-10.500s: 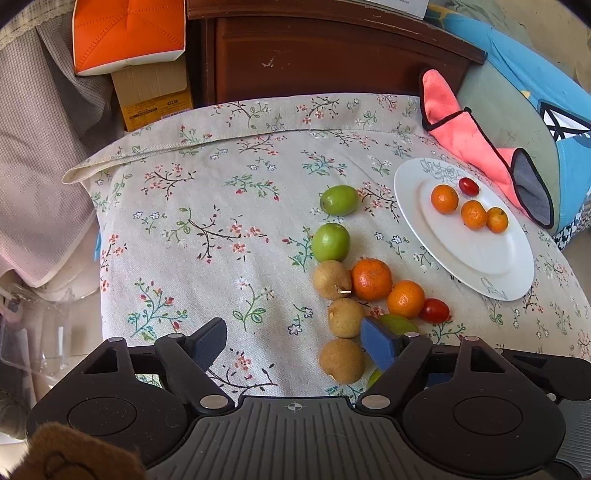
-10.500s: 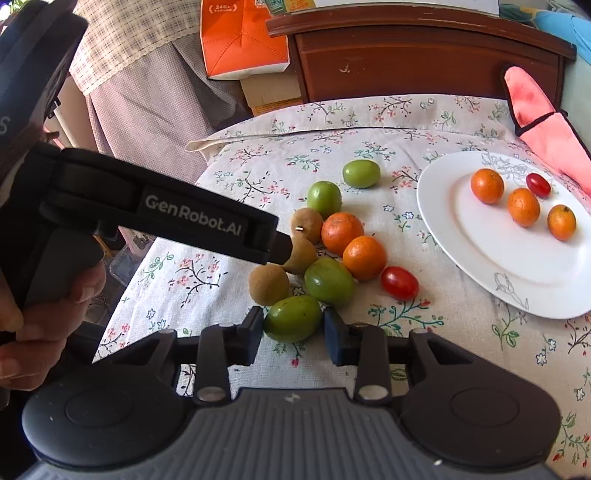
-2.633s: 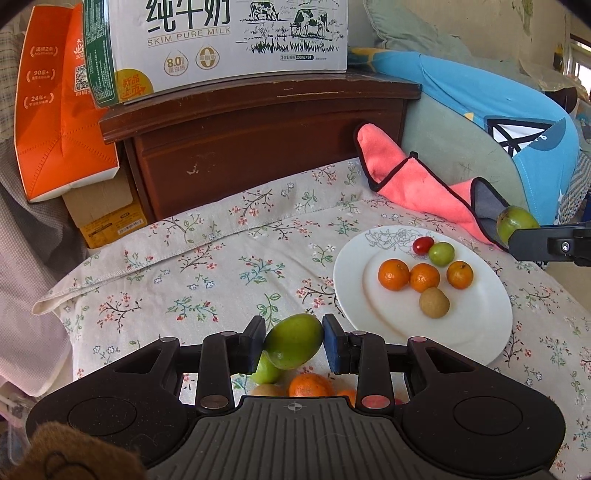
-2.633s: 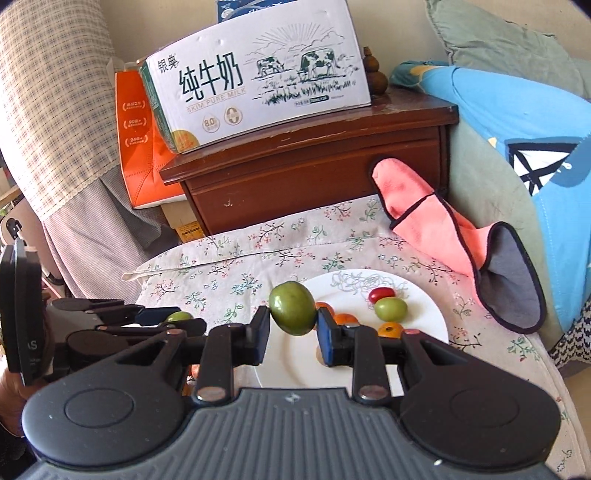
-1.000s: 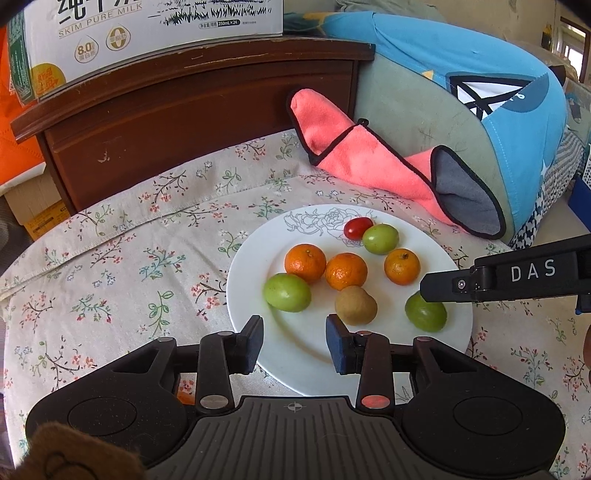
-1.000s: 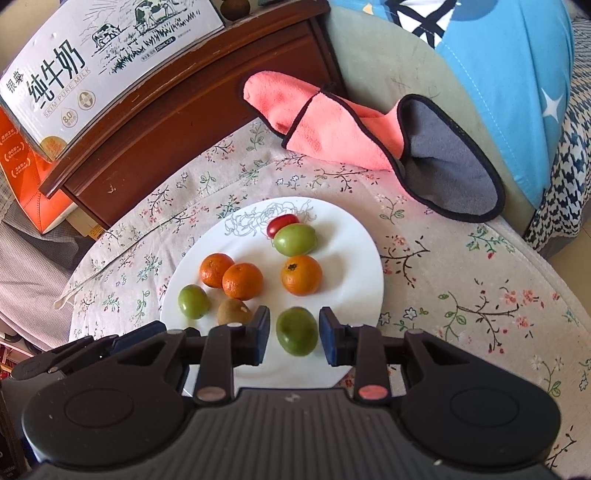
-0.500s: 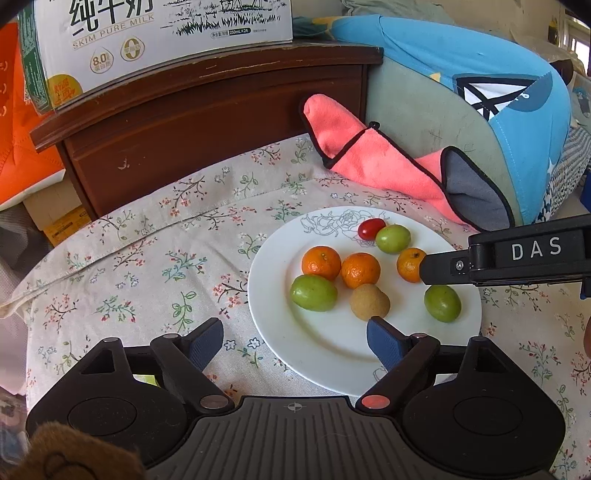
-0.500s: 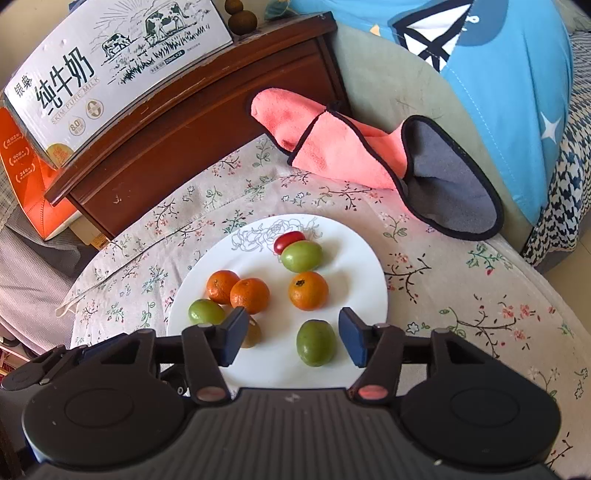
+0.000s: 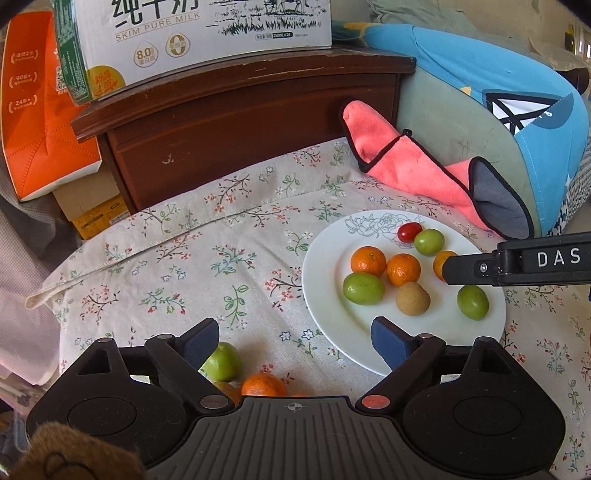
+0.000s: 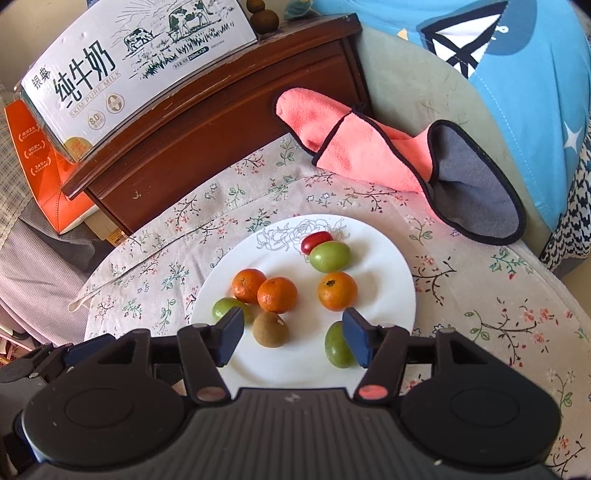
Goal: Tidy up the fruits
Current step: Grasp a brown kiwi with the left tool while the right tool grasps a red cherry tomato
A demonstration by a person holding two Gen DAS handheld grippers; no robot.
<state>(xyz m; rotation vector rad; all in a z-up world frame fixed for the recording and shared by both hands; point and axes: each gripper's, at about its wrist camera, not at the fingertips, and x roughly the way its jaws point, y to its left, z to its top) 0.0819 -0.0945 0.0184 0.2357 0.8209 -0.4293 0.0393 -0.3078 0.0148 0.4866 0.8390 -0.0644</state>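
Observation:
A white plate (image 9: 325, 266) (image 10: 388, 291) on the floral cloth holds three oranges, a red tomato (image 10: 316, 240), a brown fruit (image 10: 270, 329) and three green fruits. My left gripper (image 9: 295, 339) hangs left of the plate, its jaws opening with nothing between them. Under it on the cloth lie a green fruit (image 9: 221, 362) and an orange (image 9: 264, 384). My right gripper (image 10: 291, 334) hovers over the plate's near side, jaws opening. The brown fruit shows in its gap, untouched. A green fruit (image 10: 338, 347) lies by its right fingertip. Its finger (image 9: 517, 264) crosses the left wrist view.
A dark wooden cabinet (image 9: 240, 122) with a milk carton (image 9: 192, 33) on top stands behind the table. A pink and grey cloth (image 10: 388, 155) lies beyond the plate against a blue cushion (image 10: 517, 74). An orange box (image 9: 37, 110) stands at the left.
Both grippers have spread their jaws. The green fruit that sat between the right fingers now lies free on the plate. The left gripper has drawn back and left from the plate.

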